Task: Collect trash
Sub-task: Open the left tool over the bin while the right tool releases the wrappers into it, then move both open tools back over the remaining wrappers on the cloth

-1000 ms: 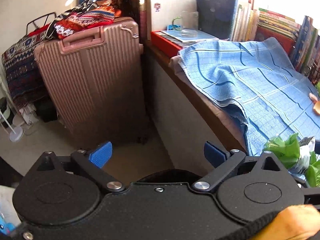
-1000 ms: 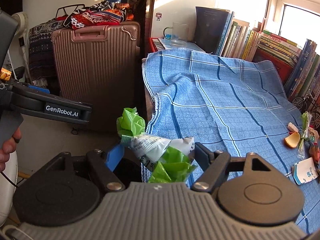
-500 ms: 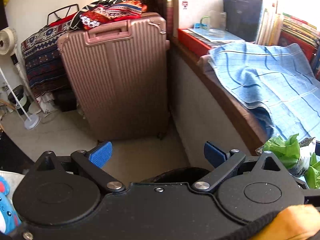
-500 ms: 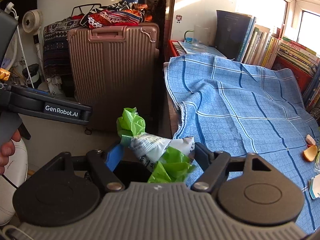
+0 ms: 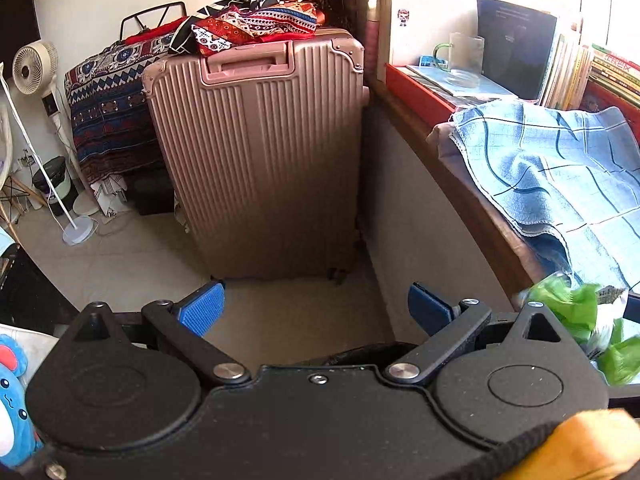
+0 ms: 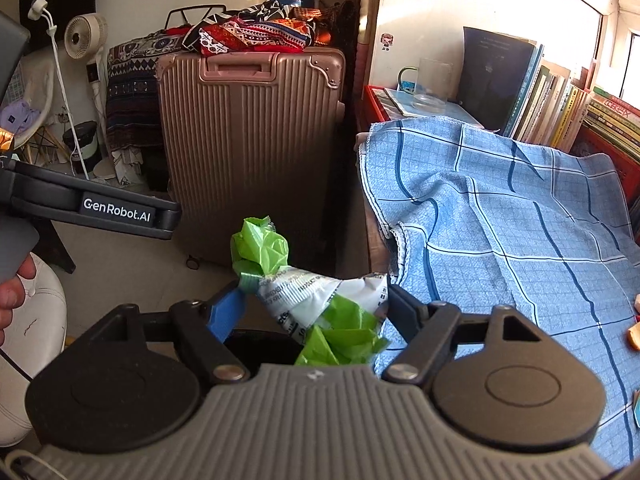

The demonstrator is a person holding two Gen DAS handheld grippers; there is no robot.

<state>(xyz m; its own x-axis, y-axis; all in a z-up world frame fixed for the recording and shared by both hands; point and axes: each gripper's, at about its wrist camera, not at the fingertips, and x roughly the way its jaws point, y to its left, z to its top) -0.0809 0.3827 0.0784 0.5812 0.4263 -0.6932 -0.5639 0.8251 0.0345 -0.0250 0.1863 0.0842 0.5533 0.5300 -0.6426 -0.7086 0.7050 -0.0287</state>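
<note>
A crumpled green and white wrapper [image 6: 316, 300] sits between the fingers of my right gripper [image 6: 312, 300], touching both pads. The jaws are opening around it. Right under it shows the dark round mouth of a bin [image 6: 264, 346]. The same wrapper [image 5: 576, 308] appears blurred at the right edge of the left wrist view. My left gripper [image 5: 316, 308] stands open with nothing between its blue pads, over the floor and the bin's dark rim [image 5: 360, 354]. More scraps lie at the cloth's far right edge [image 6: 634, 336].
A pink ribbed suitcase [image 6: 252, 152] stands on the floor ahead, with patterned cloths piled on top. To the right a ledge carries a blue checked cloth [image 6: 500, 220], a glass mug [image 6: 432, 84] and several books [image 6: 560, 108]. A standing fan [image 6: 86, 36] and a white seat [image 6: 28, 340] are on the left.
Both views have swung left: the suitcase now fills the middle and the blue cloth has slid to the right. The wrapper stays between the right fingers, which have spread a little.
</note>
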